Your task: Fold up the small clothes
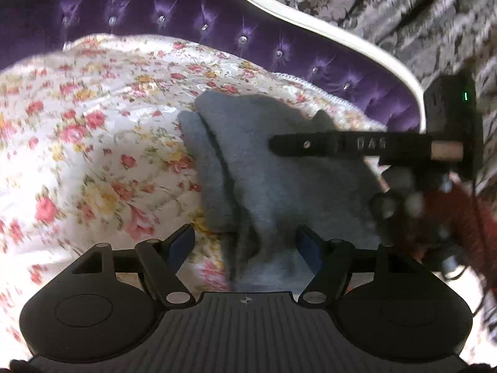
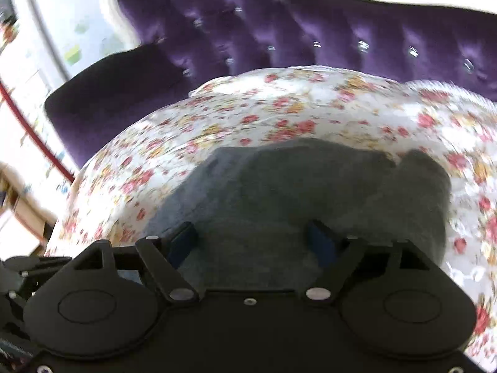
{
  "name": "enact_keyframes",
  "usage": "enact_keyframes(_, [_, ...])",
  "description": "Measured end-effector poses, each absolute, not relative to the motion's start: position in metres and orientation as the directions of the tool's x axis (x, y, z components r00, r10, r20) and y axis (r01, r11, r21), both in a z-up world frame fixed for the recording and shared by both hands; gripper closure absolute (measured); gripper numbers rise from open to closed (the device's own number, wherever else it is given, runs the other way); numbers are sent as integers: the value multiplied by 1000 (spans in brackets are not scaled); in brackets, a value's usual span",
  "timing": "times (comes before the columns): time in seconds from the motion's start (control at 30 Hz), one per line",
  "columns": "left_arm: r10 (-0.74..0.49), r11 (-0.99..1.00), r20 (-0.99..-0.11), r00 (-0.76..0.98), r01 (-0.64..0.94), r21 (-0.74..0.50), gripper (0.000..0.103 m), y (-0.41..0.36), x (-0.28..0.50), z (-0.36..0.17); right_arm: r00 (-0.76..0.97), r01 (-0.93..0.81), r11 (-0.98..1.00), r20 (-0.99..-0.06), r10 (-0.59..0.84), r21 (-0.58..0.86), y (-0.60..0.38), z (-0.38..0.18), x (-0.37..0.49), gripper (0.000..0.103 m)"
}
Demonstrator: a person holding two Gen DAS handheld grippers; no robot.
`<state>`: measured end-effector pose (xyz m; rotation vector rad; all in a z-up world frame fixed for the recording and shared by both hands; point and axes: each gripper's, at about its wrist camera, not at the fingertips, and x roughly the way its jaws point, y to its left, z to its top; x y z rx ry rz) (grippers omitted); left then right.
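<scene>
A grey cloth (image 1: 279, 171) lies on the flowery bed cover (image 1: 93, 124). The left gripper (image 1: 245, 245) is spread wide over its 6 o'clock end, pinching nothing. The right gripper (image 2: 253, 239) is spread wide over the cloth too.

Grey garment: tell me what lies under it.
The grey garment lies on a floral bedspread, which shows all around it. Whatever sits directly beneath the cloth, or within its folds, is covered and cannot be seen.

Purple headboard (image 2: 310, 31) blocks beyond; floral bedspread (image 1: 93, 124) lies free beside grey garment (image 1: 264, 171).
</scene>
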<state>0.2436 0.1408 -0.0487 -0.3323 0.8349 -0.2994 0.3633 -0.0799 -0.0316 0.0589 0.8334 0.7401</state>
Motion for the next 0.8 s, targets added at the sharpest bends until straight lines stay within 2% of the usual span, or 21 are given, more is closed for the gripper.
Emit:
enact_keyframes(0.1, [-418,878,-625,659,116,-464,32,144,243,-40,469,-602,728,-592,655,328,-91,-20,354,23])
enact_keyframes(0.27, [-395,887,-618,680,106,-450,31,139,254,-29,581,-510,759,-489,651,405,-143,-1,348,19])
enact_keyframes(0.37, [-389,889,-636,667,92,-448,31,136,261,-32,591,-417,776,-508,627,473,-178,-6,359,10])
enact_keyframes(0.57, [-392,884,-677,623,52,-464,31,134,268,-55,521,-321,775,-582,625,545,-206,-45,371,10])
enact_keyframes(0.67, [-415,869,-666,619,54,-492,31,134,271,-58,463,-295,713,-557,689,636,-207,-65,373,9])
enact_keyframes(0.8, [-473,830,-653,592,50,-556,26,131,284,-64,471,-286,622,-459,754,729,-206,-75,377,7])
